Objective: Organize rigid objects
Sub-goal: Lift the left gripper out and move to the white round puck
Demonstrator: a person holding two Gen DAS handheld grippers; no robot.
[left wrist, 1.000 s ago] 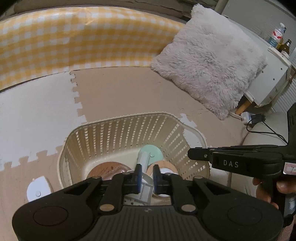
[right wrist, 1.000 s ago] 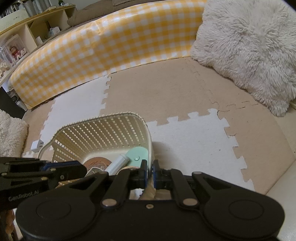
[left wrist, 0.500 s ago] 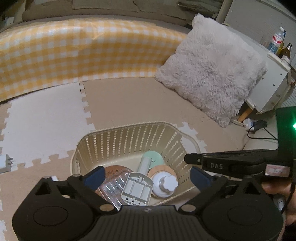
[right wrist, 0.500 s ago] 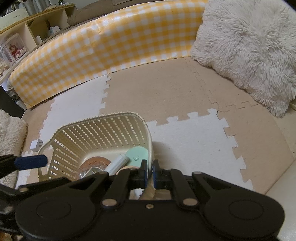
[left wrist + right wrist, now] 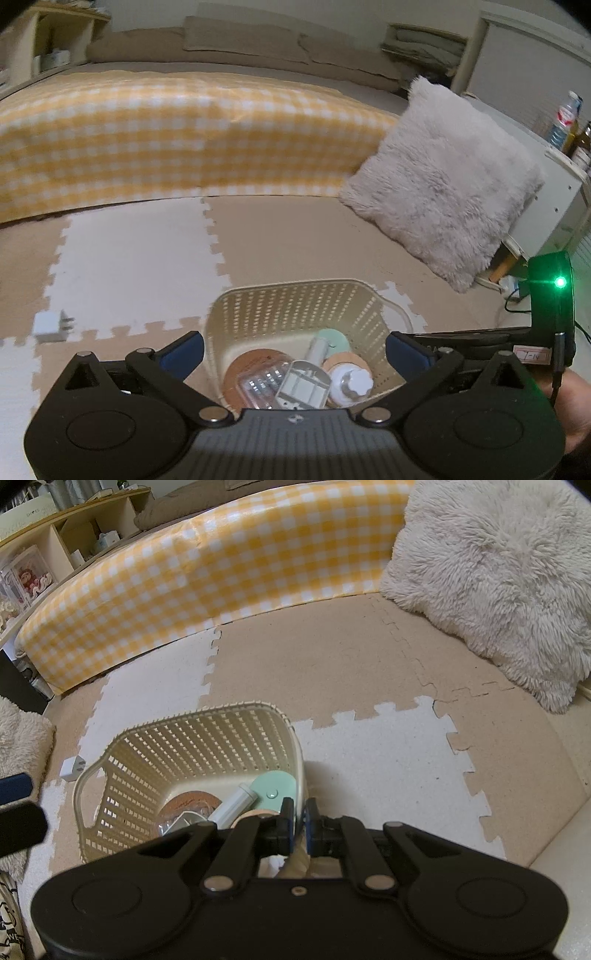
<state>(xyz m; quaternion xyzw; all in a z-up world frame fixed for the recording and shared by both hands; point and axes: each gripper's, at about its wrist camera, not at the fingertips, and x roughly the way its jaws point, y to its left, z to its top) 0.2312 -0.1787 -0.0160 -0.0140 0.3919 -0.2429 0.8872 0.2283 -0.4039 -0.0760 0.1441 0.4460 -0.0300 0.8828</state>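
While right fingers (image 5: 298, 821) pinch basket (image 5: 192, 716), left gripper (image 5: 295, 349) gapes.

The scene is viewed through two fisheye cameras, each mounted behind a handheld gripper and aimed forward and steeply downward along its fingers. In the left wrist view, the basket (image 5: 295, 317) is seen close, from its near side, with the checked cushion (image 5: 177, 140) straight ahead and the fluffy pillow (image 5: 443, 192) to the right. In the right wrist view, the same basket (image 5: 192, 753) is seen from its right edge — very near, low in frame. Both views share the basket, the foam floor mat (image 5: 140, 266), the cushion and the pillow; the white charger (image 5: 72, 767) is caught at left in each.
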